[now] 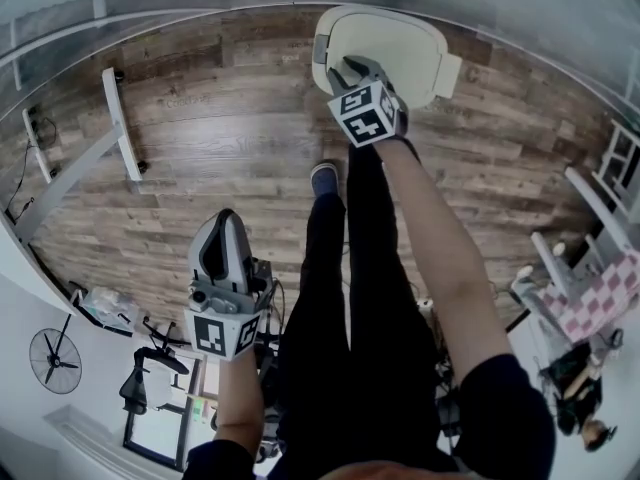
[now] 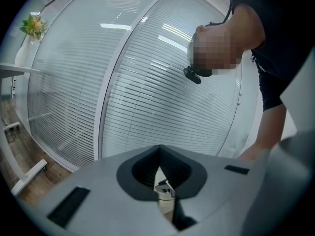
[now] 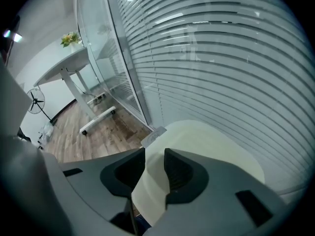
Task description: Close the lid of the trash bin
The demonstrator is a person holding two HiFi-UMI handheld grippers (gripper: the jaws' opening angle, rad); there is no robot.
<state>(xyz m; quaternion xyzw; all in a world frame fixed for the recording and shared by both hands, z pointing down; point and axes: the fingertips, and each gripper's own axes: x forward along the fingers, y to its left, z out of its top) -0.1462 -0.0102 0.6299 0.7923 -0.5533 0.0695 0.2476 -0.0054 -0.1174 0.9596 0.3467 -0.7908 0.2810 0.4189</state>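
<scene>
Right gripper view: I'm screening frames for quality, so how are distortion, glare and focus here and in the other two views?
Right gripper view: fisheye bows the blinds; the near jaws look soft; the lid is evenly lit, without glare. Left gripper view: ceiling lights streak across the glass wall. Head view: the floor curves toward the edges.
</scene>
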